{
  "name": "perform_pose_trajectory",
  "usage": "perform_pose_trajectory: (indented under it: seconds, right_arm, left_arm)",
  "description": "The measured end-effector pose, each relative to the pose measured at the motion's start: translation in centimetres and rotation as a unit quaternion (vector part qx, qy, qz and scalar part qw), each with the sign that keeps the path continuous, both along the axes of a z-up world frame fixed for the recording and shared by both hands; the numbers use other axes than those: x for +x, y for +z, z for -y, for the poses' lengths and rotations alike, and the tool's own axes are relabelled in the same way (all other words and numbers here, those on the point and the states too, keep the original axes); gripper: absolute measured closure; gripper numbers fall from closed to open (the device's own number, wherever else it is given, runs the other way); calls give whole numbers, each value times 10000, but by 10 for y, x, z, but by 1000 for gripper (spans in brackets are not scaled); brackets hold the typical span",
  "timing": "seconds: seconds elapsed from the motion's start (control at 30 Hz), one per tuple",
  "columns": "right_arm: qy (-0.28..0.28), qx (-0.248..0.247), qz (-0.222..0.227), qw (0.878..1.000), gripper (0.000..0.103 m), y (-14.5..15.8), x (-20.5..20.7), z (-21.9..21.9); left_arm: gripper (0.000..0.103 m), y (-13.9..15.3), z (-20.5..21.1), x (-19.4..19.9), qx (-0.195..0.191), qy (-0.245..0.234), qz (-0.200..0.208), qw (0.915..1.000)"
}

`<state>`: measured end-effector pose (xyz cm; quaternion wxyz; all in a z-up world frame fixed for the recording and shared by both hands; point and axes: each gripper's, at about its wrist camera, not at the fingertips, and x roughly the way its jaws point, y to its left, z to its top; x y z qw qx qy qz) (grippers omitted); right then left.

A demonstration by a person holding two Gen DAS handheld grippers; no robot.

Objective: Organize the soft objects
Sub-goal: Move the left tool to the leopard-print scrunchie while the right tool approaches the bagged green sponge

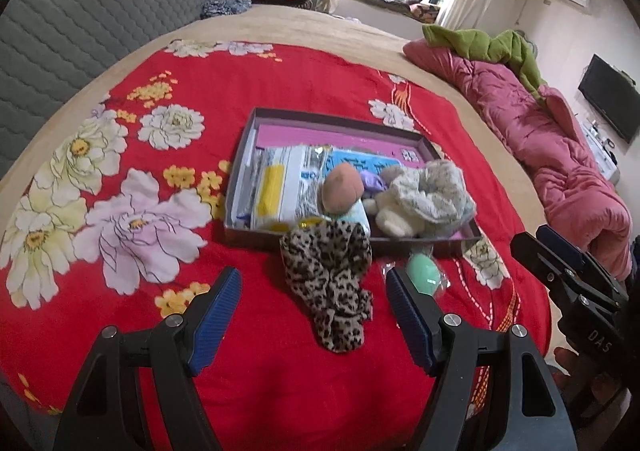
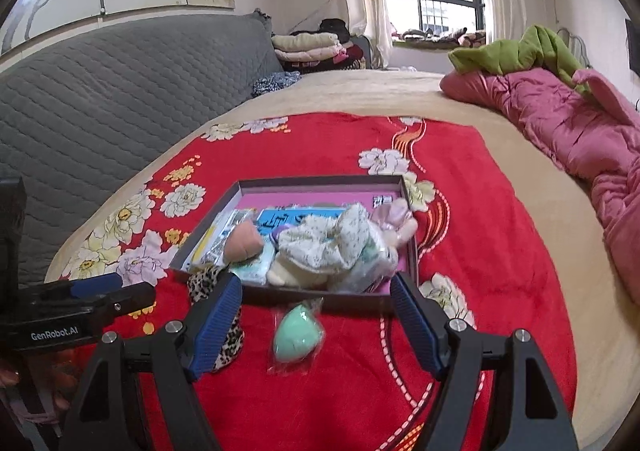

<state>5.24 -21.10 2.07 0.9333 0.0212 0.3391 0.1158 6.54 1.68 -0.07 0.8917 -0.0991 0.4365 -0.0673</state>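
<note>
Both the left gripper (image 1: 314,315) and right gripper (image 2: 316,321) gape empty; only the left view shows the whole crumpled leopard-print fabric scrunchie (image 1: 330,287), while the right view centres the mint-green wrapped sponge (image 2: 296,335).

On the black body of the left tongs (image 2: 76,293) I read white lettering, "GenRobot.AI". The black body of the right tongs (image 1: 552,251) shows "DAS". Dark characters on the blue printed packet (image 2: 280,219) are too blurred for me.

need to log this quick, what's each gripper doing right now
left gripper: open, empty, leopard-print cloth lying between its fingers
right gripper: open, empty, green sponge lying between its fingers
</note>
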Motion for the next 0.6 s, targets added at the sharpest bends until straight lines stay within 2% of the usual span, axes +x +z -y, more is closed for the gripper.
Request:
perform_pose_trajectory:
  seconds: [0.23, 0.6]
  right_arm:
    - [123, 99, -264, 9995, 27, -14, -2, -3]
    - [244, -18, -485, 9985, 27, -38, 0, -11]
  left_arm:
    - [27, -10, 4, -2, 17, -43, -131, 9999]
    - [27, -32, 10, 4, -52, -75, -384, 9992]
